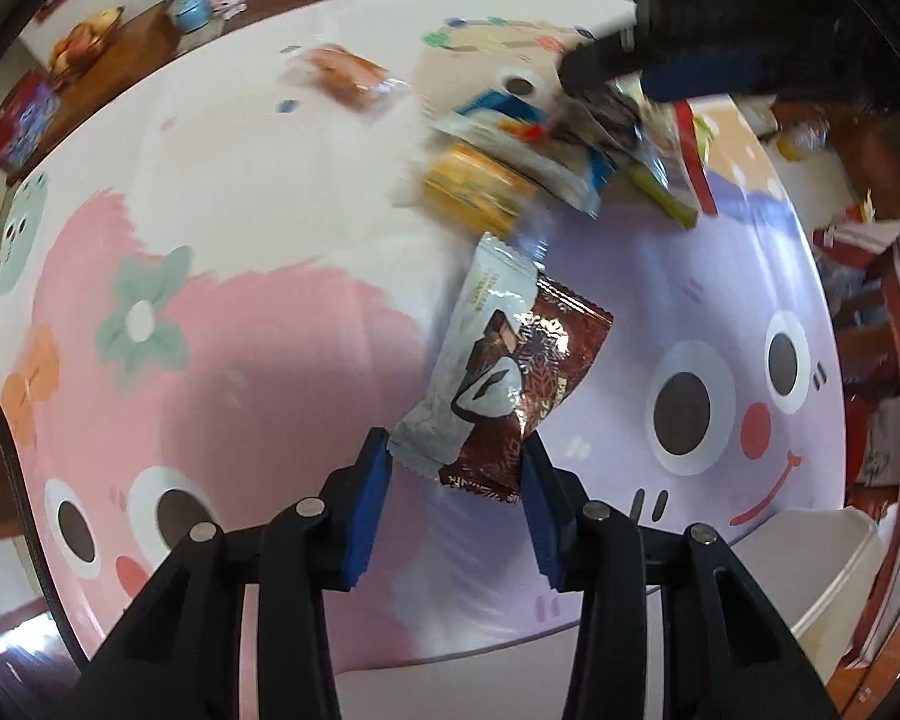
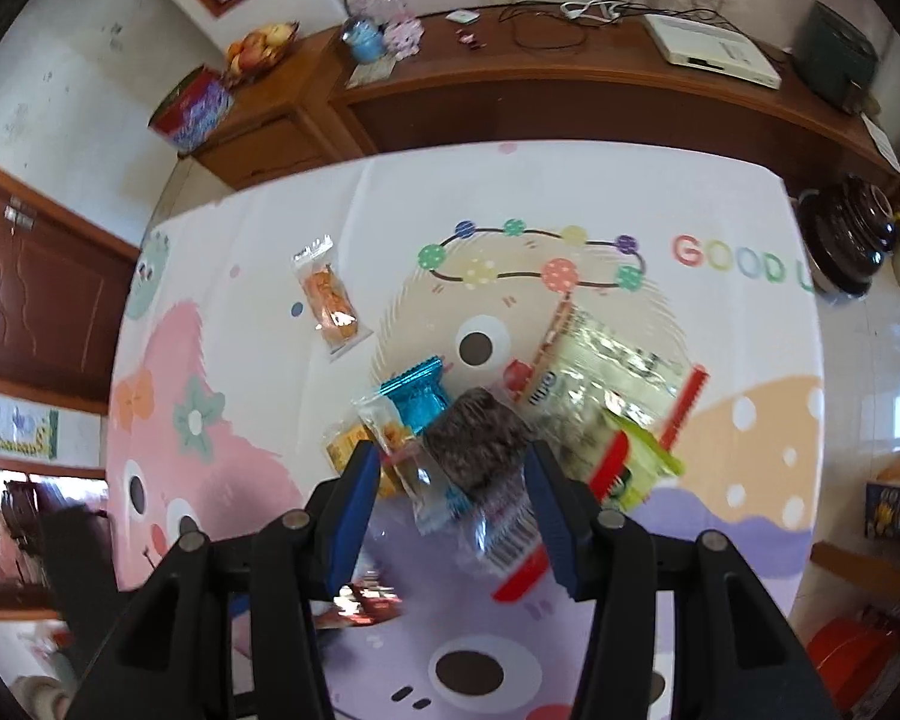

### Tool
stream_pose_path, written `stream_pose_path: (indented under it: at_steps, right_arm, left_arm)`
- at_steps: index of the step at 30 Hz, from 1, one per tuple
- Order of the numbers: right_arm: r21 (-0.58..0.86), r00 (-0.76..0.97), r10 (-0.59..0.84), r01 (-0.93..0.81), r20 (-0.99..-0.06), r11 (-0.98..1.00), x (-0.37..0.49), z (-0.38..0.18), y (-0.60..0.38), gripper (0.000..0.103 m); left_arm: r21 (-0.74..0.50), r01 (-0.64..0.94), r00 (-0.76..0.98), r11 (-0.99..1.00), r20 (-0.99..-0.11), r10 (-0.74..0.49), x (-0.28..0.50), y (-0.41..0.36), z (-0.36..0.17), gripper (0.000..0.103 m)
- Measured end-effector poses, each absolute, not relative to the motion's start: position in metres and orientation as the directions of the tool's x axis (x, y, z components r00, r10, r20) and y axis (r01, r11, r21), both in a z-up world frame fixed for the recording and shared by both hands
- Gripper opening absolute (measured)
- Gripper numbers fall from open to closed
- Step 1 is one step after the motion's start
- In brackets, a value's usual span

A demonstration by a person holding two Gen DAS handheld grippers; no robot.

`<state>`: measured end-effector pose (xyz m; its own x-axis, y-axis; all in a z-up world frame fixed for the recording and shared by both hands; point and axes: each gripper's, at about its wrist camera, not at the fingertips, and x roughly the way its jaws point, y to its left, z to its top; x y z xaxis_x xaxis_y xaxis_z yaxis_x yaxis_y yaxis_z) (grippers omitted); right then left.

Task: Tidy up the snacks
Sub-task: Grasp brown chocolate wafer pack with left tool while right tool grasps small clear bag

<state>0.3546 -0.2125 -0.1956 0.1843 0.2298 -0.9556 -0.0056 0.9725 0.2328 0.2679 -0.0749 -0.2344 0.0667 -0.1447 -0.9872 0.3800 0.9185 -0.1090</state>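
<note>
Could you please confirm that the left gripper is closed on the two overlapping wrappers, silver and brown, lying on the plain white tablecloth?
Not quite: the tablecloth is not plain white but printed with pink and lilac cartoon faces, as the left wrist view shows. The rest holds: the left gripper is closed on the overlapping silver wrapper and brown wrapper.

Two downward wrist views, sharing the snack pile (image 1: pixel 546 144) closely.

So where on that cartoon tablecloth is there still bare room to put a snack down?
The pink character patch left of the silver-and-brown packets is bare, and so is the white stretch left of the lone orange snack packet. The snack pile at the cloth's middle is crowded.
</note>
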Motion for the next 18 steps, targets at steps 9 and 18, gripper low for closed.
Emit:
stream_pose_path:
  at_steps: [9,18]
  right_arm:
    - [0.128,0.079,0.138,-0.119,-0.987,0.985,0.358,-0.23,-0.192,0.056]
    - [0.183,0.081,0.196,-0.144,-0.977,0.972,0.342,-0.238,-0.192,0.015]
  left_arm:
    - [-0.143,0.336,0.07,0.931,-0.982,-0.176,0.281,-0.042,-0.224,0.028]
    - [-0.146,0.34,0.09,0.929,-0.978,-0.186,0.285,-0.056,-0.227,0.028]
